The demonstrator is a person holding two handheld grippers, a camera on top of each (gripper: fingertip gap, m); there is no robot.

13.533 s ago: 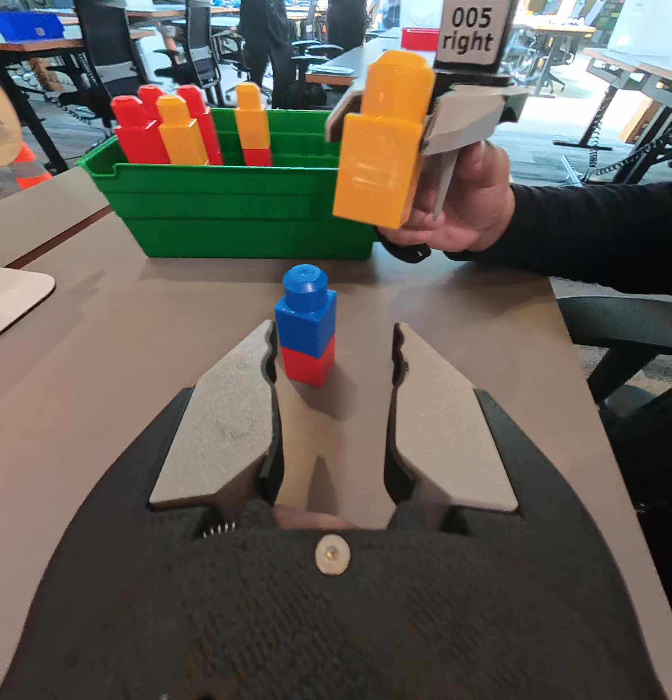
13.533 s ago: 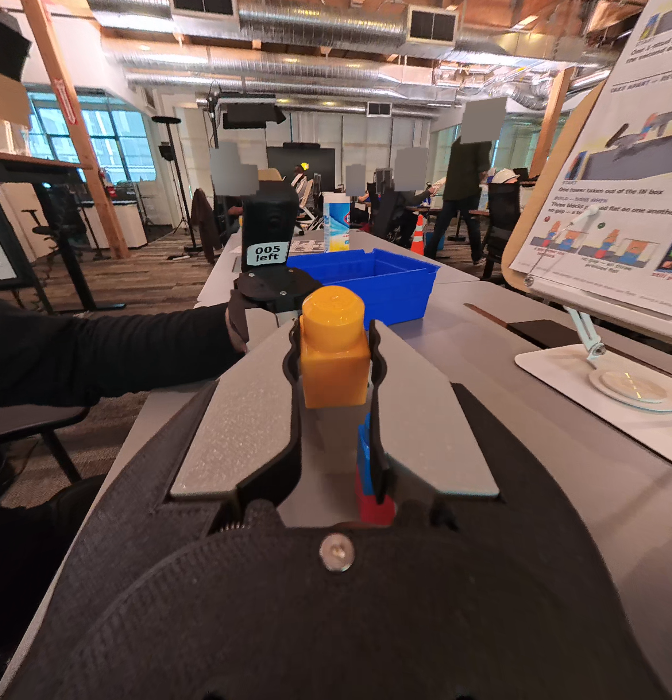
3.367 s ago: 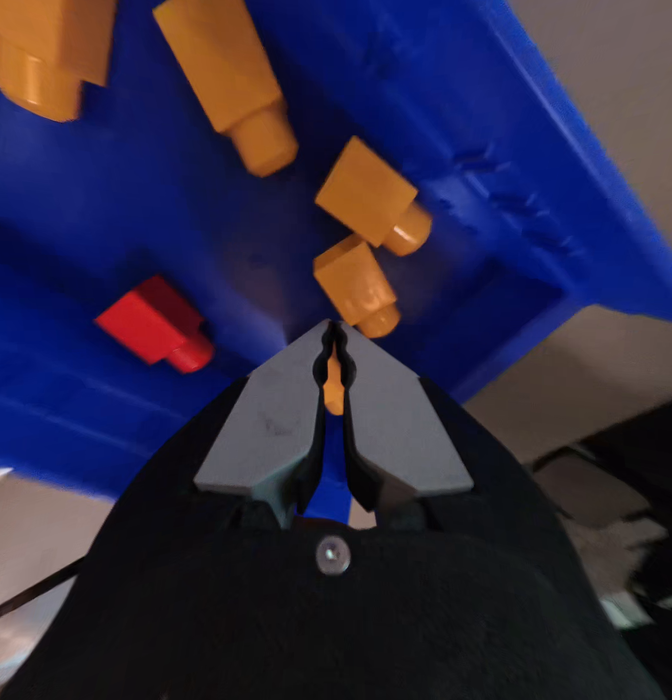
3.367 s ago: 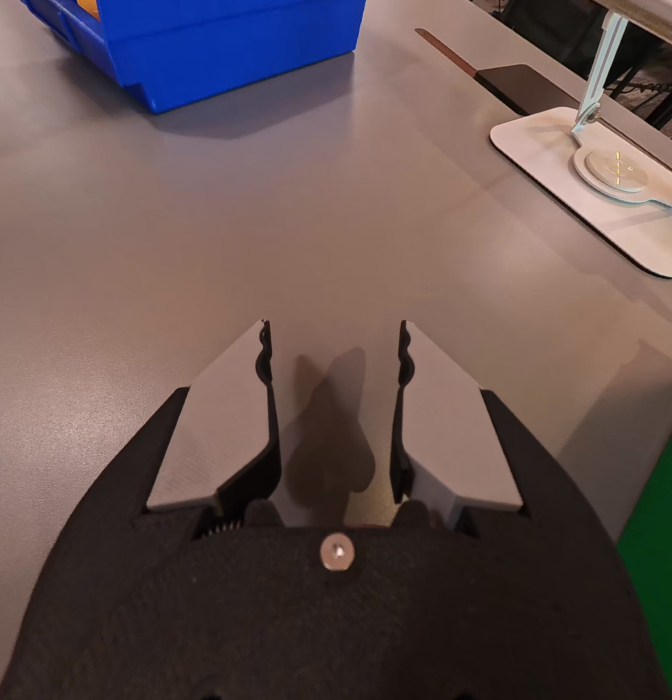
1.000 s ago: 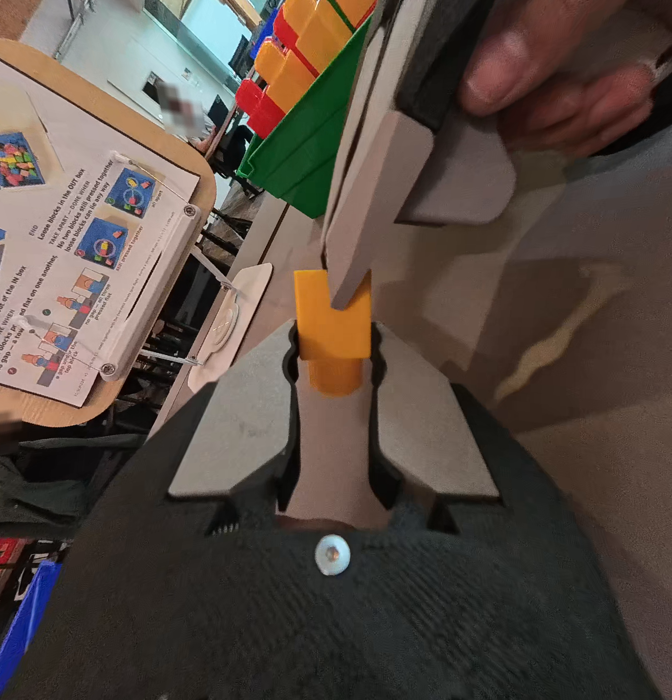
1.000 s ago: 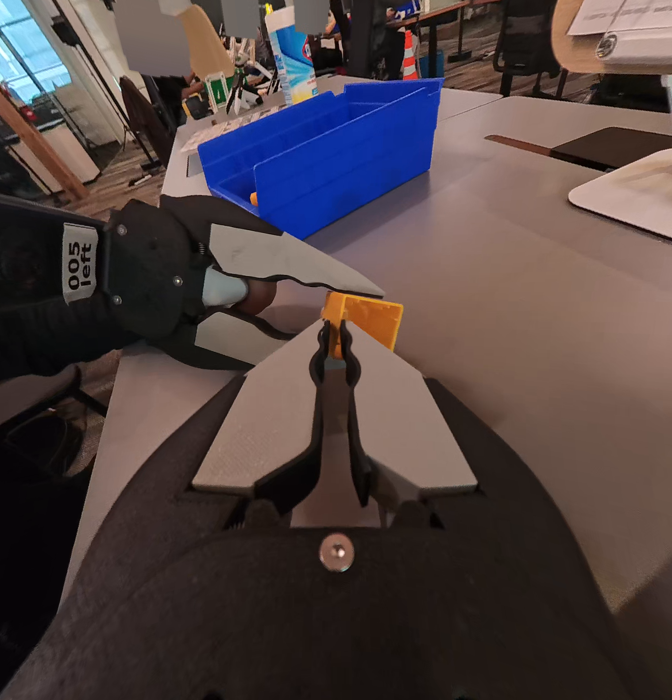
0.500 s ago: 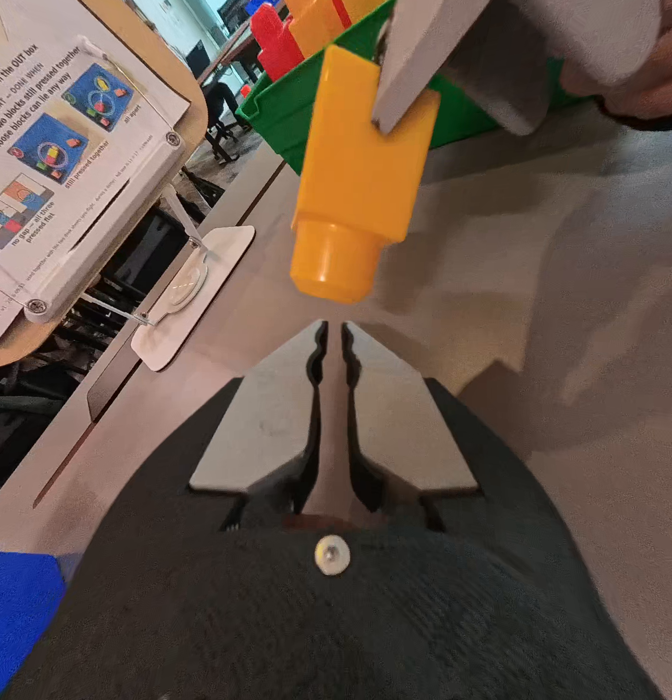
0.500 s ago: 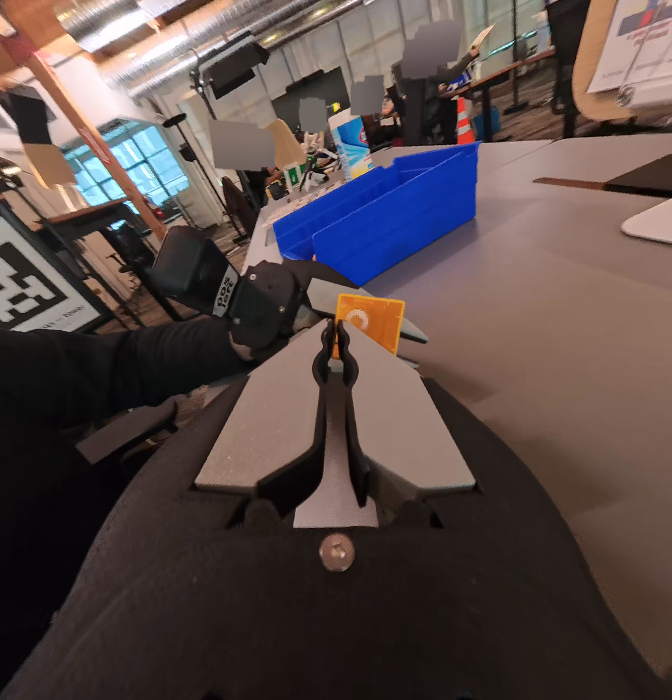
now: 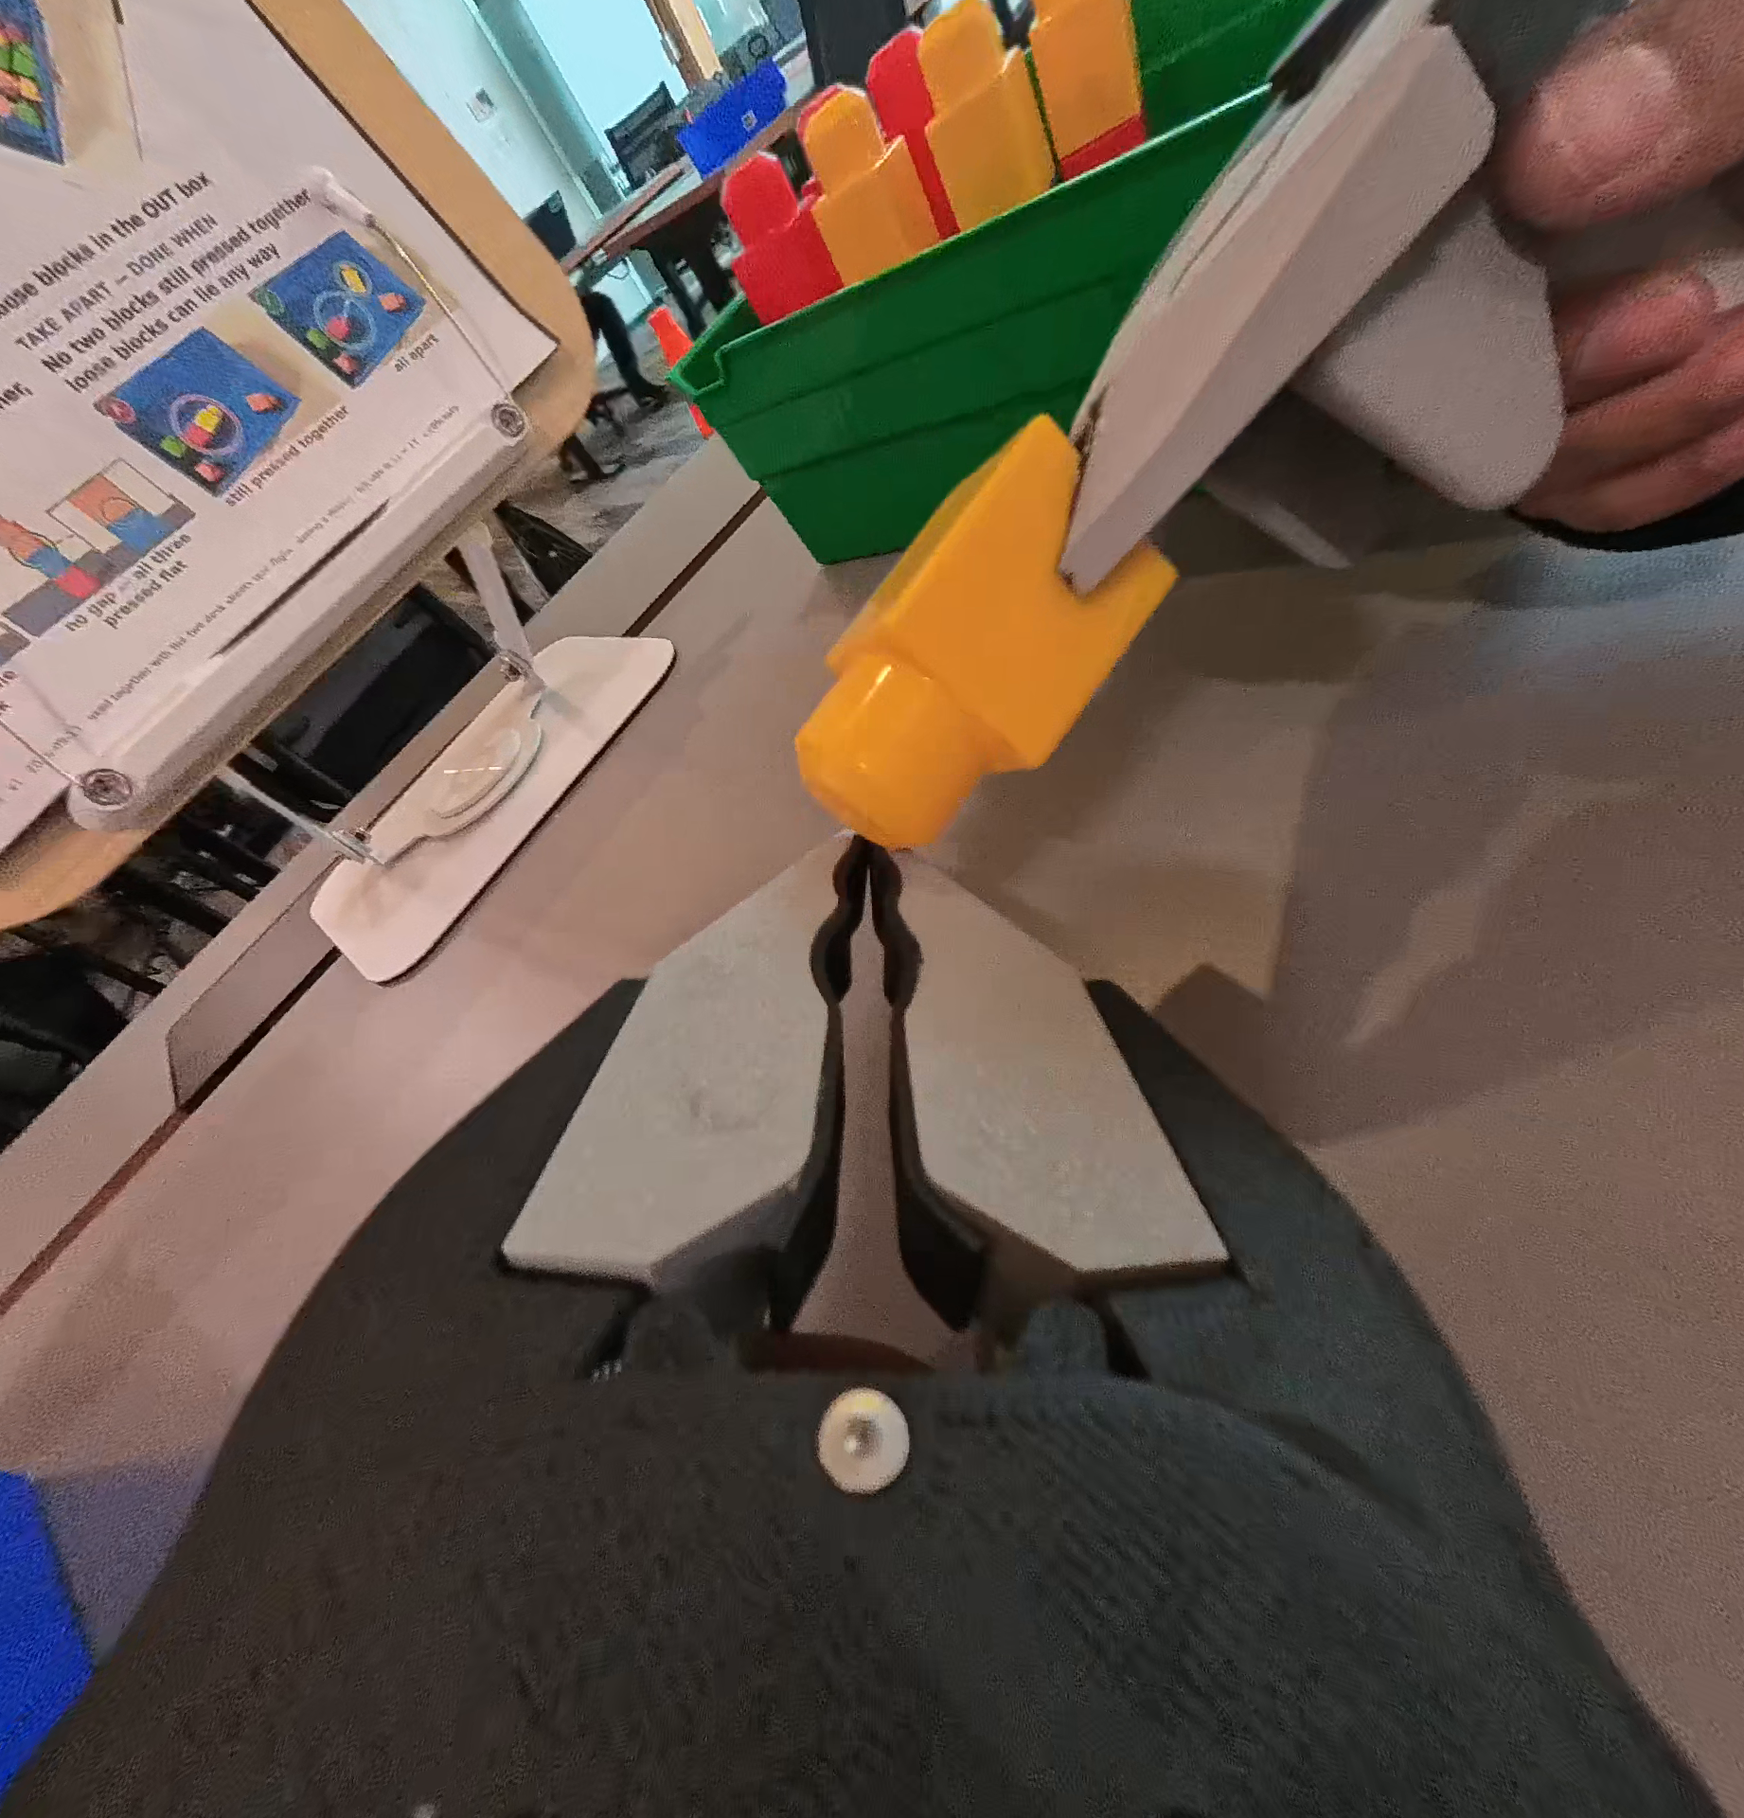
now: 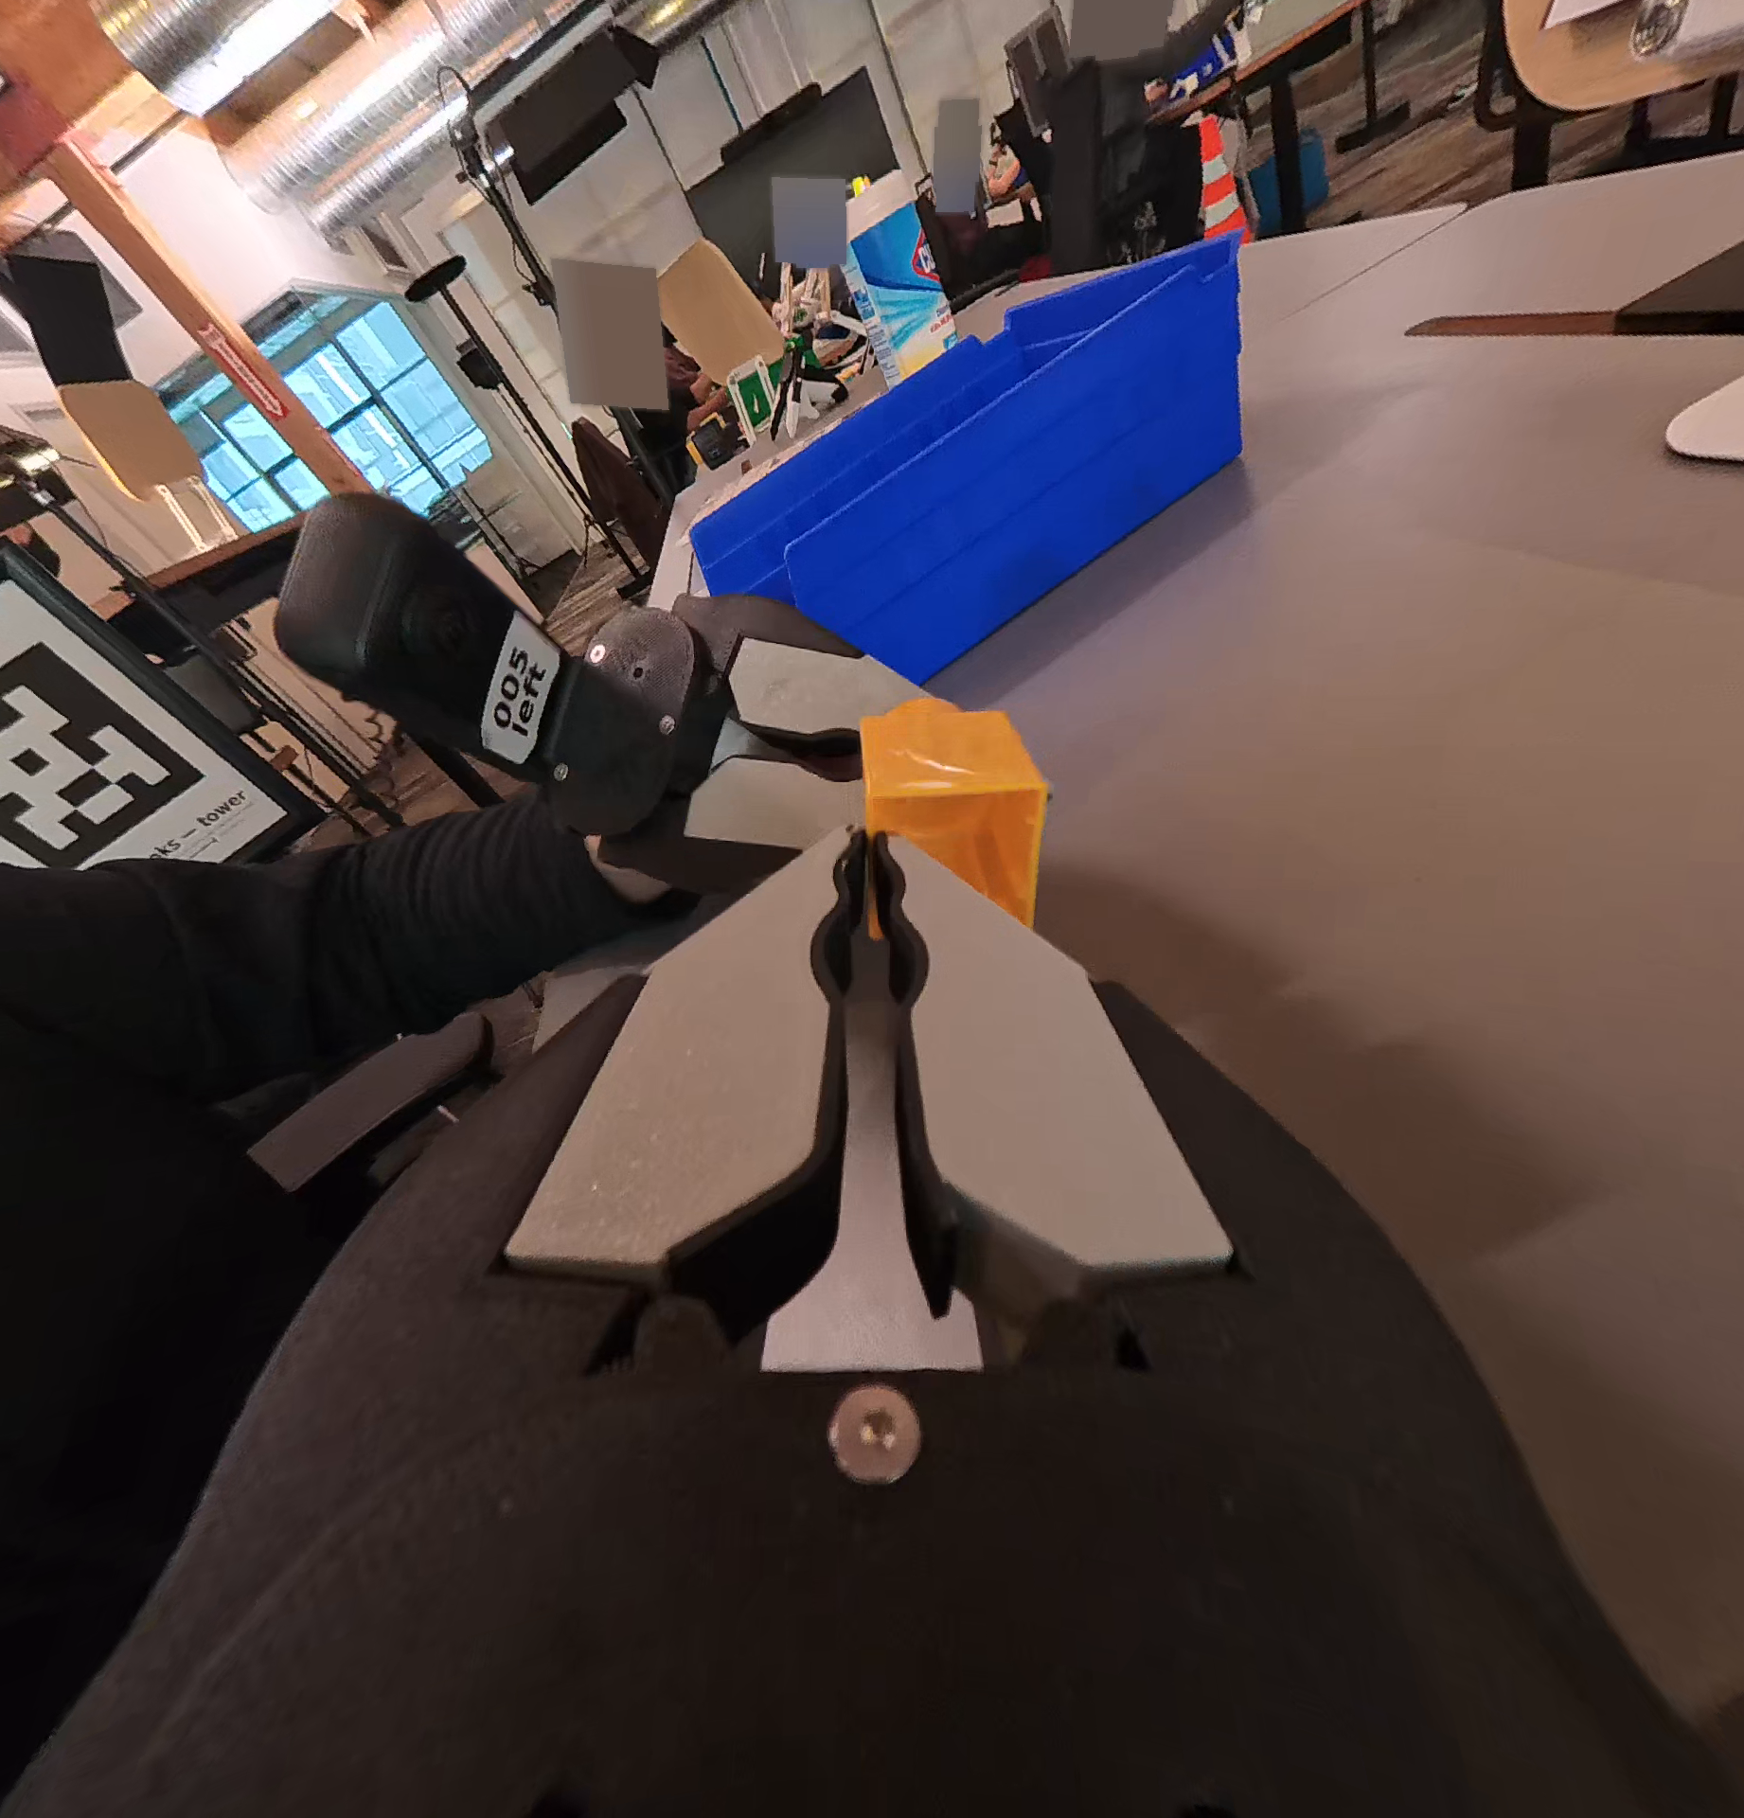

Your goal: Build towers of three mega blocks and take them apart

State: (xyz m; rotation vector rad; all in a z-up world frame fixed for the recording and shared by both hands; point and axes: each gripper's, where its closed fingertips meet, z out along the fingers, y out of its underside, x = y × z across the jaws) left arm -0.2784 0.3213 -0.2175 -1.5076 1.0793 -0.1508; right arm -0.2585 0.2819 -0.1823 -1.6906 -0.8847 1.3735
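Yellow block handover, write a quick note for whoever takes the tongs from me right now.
Right tongs: shut on the yellow block, pinching one edge of its hollow base; block held tilted above the table, stud toward the left tongs.
Left tongs: shut, empty, tips right at the stud.
Green bin: finished towers standing inside.
Blue bin: on the table behind the left tongs; contents not visible.
No tower base on the table in view.
Left: set this block down and stack two more on it.

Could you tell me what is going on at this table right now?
A person works two handheld grippers. The right gripper is shut on the edge of a yellow block, holding it tilted above the grey table. The left gripper is shut and empty, its tips just under the block's stud. Finished towers stand in the green bin; a blue bin sits nearby.
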